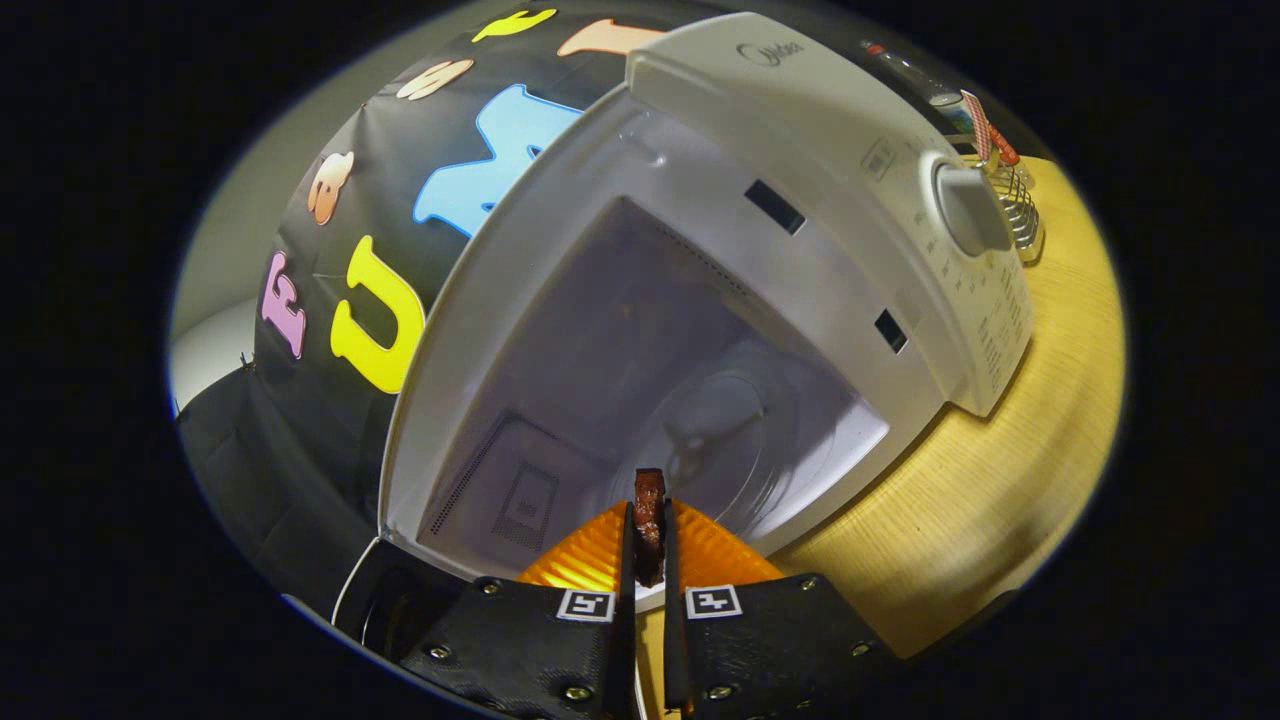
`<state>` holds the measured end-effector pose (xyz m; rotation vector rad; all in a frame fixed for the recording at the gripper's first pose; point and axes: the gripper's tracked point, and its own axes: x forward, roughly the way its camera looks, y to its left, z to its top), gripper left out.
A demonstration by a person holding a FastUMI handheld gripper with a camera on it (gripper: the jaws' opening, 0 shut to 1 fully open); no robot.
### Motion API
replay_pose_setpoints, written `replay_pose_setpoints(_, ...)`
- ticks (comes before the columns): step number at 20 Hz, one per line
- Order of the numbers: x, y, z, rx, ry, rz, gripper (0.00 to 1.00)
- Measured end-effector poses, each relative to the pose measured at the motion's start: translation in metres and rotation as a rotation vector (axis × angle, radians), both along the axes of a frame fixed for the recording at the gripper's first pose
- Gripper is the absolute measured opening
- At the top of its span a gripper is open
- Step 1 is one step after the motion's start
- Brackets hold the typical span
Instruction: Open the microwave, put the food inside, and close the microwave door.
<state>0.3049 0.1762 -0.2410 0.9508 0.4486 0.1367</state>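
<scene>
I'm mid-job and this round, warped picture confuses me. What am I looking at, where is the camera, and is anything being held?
The camera rides on a handheld gripper and looks forward along its two fingers; a fisheye lens bends everything. Both fingers are closed on a dark brown piece of food. Just ahead stands a white microwave with its door swung open, so you see the cavity and its glass turntable. The microwave sits on a wooden table. Beyond its control dial stand a wire rack and a bottle. The food is at the opening, not yet set down.
</scene>
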Motion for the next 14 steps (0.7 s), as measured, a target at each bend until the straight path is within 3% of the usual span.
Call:
replay_pose_setpoints(7,0.024,0.012,-0.005,-0.045,-0.003,-0.007,0.11)
replay_pose_setpoints(11,0.026,0.009,-0.019,-0.179,0.030,0.004,0.21)
replay_pose_setpoints(14,0.025,0.003,-0.020,-0.290,0.011,0.004,0.78)
